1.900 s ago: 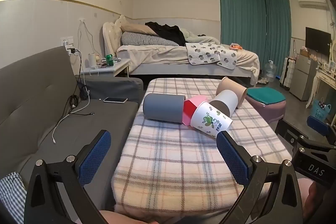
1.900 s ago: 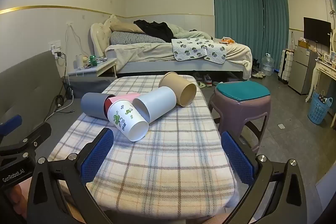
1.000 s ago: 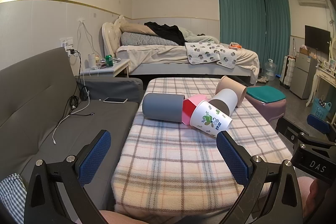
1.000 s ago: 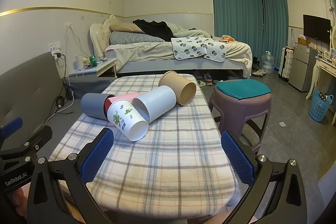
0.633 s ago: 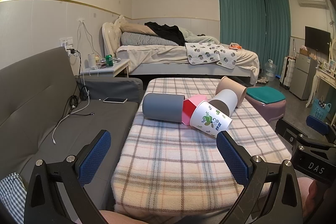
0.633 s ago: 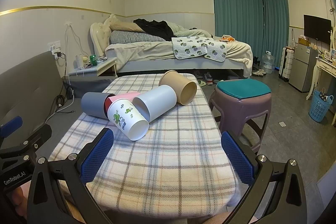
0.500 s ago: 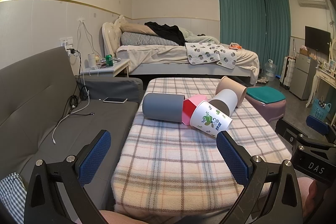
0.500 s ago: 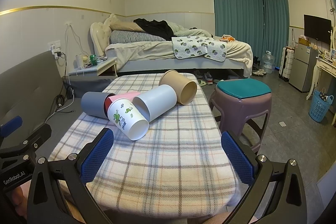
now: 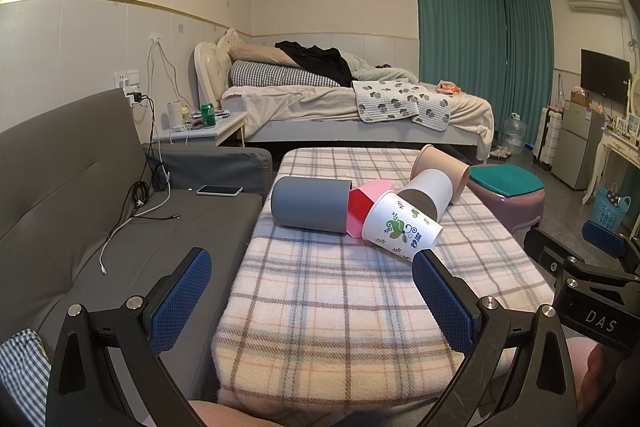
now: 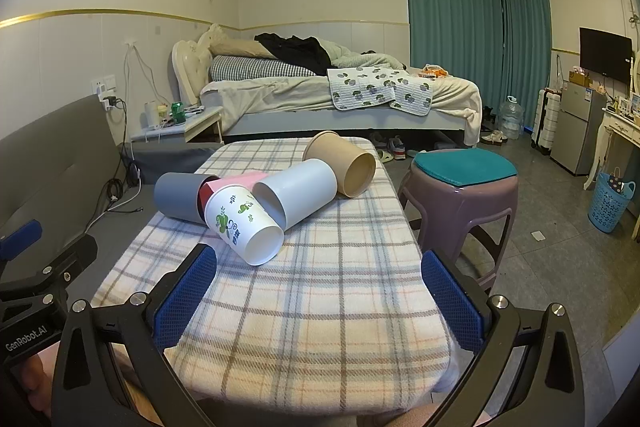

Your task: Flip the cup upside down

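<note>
Several cups lie on their sides in a cluster on the plaid-covered table [image 9: 320, 307]: a grey cup [image 9: 310, 203], a pink cup [image 9: 362, 205], a white cup with green leaf print [image 9: 402, 227], a plain white cup [image 9: 430, 189] and a tan cup [image 9: 438, 165]. In the right wrist view they are the grey cup [image 10: 178, 199], the leaf-print cup [image 10: 244, 225], the white cup [image 10: 298, 193] and the tan cup [image 10: 342, 165]. My left gripper [image 9: 312, 291] is open and empty, short of the cups. My right gripper [image 10: 320, 291] is open and empty, also short of them.
A grey sofa [image 9: 80, 187] with cables and a phone [image 9: 219, 190] stands left of the table. A purple stool with a teal cushion [image 10: 464, 179] stands right of it. A bed [image 9: 340, 107] lies behind. The other gripper shows at each view's edge.
</note>
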Demonstrator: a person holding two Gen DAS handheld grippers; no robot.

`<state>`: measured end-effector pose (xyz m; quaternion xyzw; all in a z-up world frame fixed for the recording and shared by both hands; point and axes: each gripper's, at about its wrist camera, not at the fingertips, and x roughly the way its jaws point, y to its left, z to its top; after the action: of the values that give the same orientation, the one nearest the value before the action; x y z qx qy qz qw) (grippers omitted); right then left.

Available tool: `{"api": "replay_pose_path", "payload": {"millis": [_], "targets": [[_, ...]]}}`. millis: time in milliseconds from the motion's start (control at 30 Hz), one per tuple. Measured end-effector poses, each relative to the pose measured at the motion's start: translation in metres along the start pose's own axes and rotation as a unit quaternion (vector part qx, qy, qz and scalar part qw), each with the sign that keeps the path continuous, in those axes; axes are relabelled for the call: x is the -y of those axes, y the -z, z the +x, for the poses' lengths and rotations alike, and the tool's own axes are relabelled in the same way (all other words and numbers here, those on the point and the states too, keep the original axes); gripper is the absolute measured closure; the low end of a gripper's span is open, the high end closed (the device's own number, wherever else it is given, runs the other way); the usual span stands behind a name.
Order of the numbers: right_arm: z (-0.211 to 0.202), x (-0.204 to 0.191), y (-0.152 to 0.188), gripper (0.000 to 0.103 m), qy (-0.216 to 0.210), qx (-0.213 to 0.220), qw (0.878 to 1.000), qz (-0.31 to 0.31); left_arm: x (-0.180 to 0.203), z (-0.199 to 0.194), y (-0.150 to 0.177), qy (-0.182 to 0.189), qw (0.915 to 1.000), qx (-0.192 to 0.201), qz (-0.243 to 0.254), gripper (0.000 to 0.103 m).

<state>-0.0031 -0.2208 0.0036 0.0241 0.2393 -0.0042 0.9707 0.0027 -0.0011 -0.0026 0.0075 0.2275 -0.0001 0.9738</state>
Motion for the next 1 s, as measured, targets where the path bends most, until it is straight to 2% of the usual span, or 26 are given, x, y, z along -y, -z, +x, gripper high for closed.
{"api": "replay_pose_path", "payload": {"millis": [1000], "targets": [[0.0036, -0.0026, 0.0026, 0.000, -0.001, -0.006, 1.000, -0.003, 0.0014, 0.0000, 0.0014, 0.003, 1.0000, 0.000, -0.002, 0.000]]}}
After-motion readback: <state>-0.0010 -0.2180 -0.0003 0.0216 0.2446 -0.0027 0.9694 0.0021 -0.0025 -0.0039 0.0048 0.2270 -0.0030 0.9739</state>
